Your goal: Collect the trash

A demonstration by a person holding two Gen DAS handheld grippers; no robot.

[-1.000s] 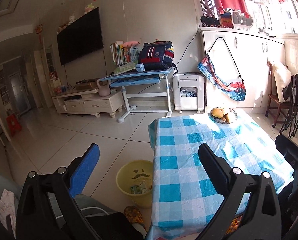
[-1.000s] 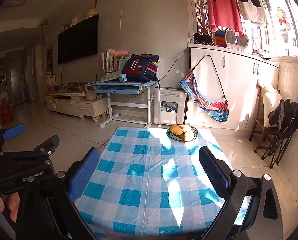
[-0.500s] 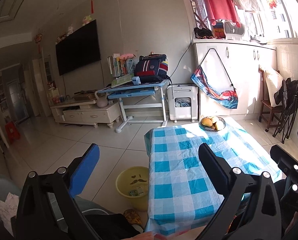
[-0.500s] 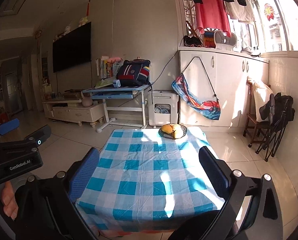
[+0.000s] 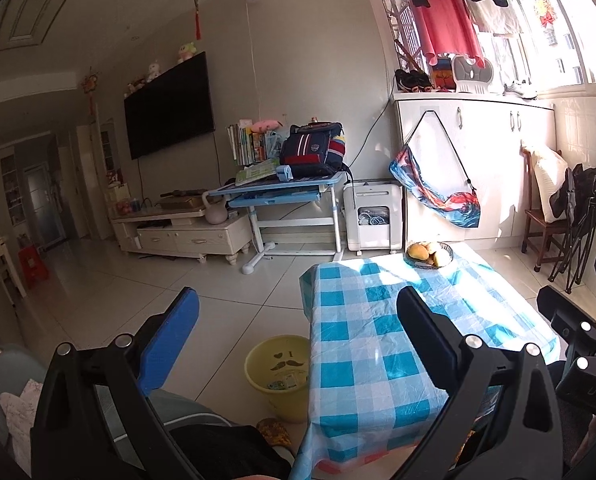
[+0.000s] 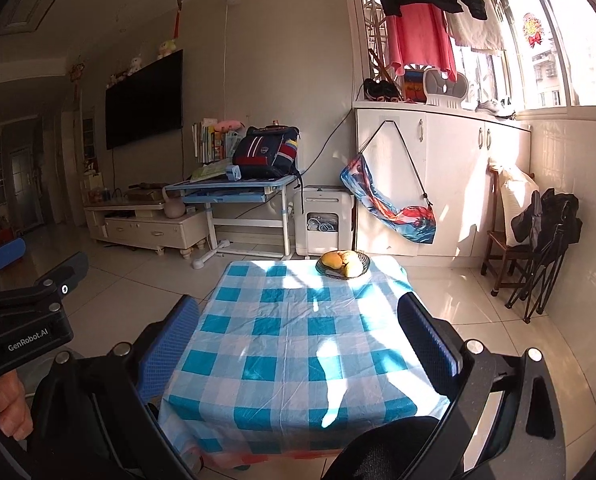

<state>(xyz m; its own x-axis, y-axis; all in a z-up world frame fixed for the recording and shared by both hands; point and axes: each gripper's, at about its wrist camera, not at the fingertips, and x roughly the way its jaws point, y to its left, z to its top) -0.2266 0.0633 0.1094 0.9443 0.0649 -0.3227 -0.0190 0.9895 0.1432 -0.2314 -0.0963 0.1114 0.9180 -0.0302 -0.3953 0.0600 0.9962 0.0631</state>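
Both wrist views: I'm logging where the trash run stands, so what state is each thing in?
Left gripper: jaws open, empty.
Right gripper: jaws open, empty.
Yellow bin: upright on the floor beside the table, some wrappers inside.
Fruit bowl: upright, filled.
Checked tablecloth: spread flat.

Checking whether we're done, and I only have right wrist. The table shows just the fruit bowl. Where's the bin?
Observer: The yellow bin stands on the floor beside the table's left edge. It shows in the left wrist view.
Operator: Anything in it?
Observer: Yes, a few wrappers lie at the bottom.
Operator: Is the left gripper holding anything?
Observer: No. The left gripper is open, with nothing between its fingers.
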